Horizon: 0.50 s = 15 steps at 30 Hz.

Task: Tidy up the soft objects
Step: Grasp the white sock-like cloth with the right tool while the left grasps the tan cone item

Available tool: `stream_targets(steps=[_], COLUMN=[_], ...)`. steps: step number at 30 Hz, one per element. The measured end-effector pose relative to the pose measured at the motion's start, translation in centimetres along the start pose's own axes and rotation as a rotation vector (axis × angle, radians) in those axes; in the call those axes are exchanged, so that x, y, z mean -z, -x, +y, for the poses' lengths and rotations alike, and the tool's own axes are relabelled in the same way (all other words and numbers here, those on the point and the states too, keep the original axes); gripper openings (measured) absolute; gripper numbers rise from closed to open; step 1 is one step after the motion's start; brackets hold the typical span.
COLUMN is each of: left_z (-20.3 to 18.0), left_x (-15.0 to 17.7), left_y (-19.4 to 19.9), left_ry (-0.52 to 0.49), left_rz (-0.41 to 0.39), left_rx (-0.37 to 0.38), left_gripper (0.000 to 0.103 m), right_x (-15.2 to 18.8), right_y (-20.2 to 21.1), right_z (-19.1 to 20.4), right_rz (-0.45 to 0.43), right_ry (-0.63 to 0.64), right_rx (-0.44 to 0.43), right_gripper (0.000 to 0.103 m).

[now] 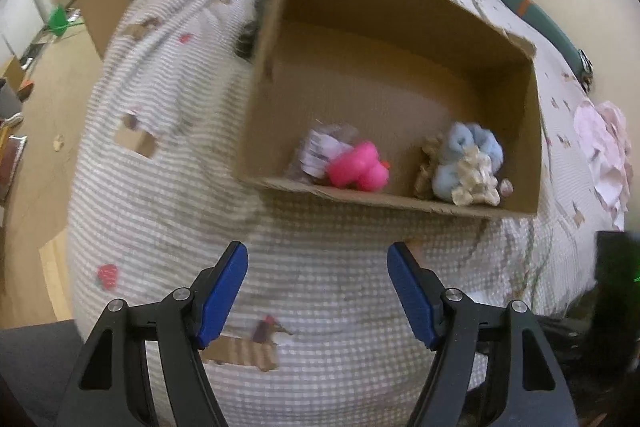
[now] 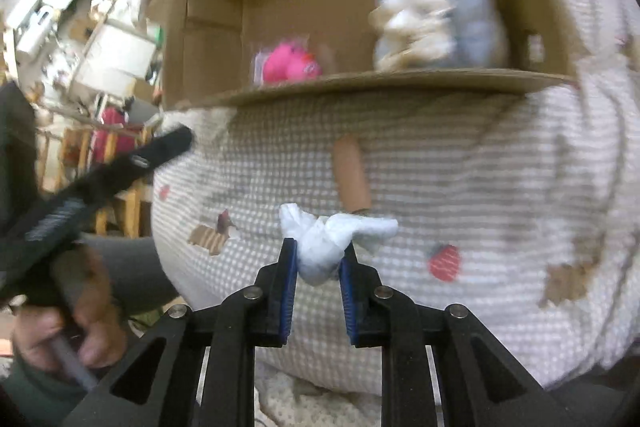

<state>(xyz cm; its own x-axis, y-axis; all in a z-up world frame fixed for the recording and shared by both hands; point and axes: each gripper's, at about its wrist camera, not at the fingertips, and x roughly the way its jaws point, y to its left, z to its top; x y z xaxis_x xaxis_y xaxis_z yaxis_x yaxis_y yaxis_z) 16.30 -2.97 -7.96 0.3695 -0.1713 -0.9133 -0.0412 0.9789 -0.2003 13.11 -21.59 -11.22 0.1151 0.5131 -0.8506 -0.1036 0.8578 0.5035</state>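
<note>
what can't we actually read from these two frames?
- Dark object behind the cardboard box, left wrist view: box wall hides most of it.
- Item behind the pink toy: blurred and partly covered.
- White cloth in the right claw: bunched, type unclear.
- Left claw: open, holding nothing.

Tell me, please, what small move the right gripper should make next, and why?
Probably carry it forward and up over the near wall of the cardboard box. The right gripper is shut on a white cloth bundle short of the box, where the pink toy and blue-and-cream plush already lie. The left gripper hangs open.
</note>
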Motion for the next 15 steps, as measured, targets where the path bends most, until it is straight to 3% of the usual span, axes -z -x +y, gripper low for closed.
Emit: stream_targets(steps=[6, 8, 14, 15], left_z=[-4.0, -5.3, -6.7, -6.5], left_x=[1.1, 1.8, 2.1, 2.1], left_y=[-3.7, -5.2, -8.5, -8.9], left_ry=[-0.084, -0.11, -0.099, -0.089], left_rz=[0.09, 0.126, 0.171, 0.18], left_rx=[0.094, 0.136, 0.142, 0.146], left_gripper=[0.07, 0.065, 0.038, 0.023], right_x=[0.7, 0.6, 0.0, -0.1], right_y=[3.6, 4.3, 6.2, 6.1], right_z=[-4.1, -5.4, -6.9, -7.0], right_rz=[-0.121, -0.149, -0.24, -0.237], right_ry=[-0.131, -0.189, -0.255, -0.258], right_rx=[0.097, 0.099, 0.082, 0.077], right_gripper=[0.022, 0.022, 0.022, 0.022])
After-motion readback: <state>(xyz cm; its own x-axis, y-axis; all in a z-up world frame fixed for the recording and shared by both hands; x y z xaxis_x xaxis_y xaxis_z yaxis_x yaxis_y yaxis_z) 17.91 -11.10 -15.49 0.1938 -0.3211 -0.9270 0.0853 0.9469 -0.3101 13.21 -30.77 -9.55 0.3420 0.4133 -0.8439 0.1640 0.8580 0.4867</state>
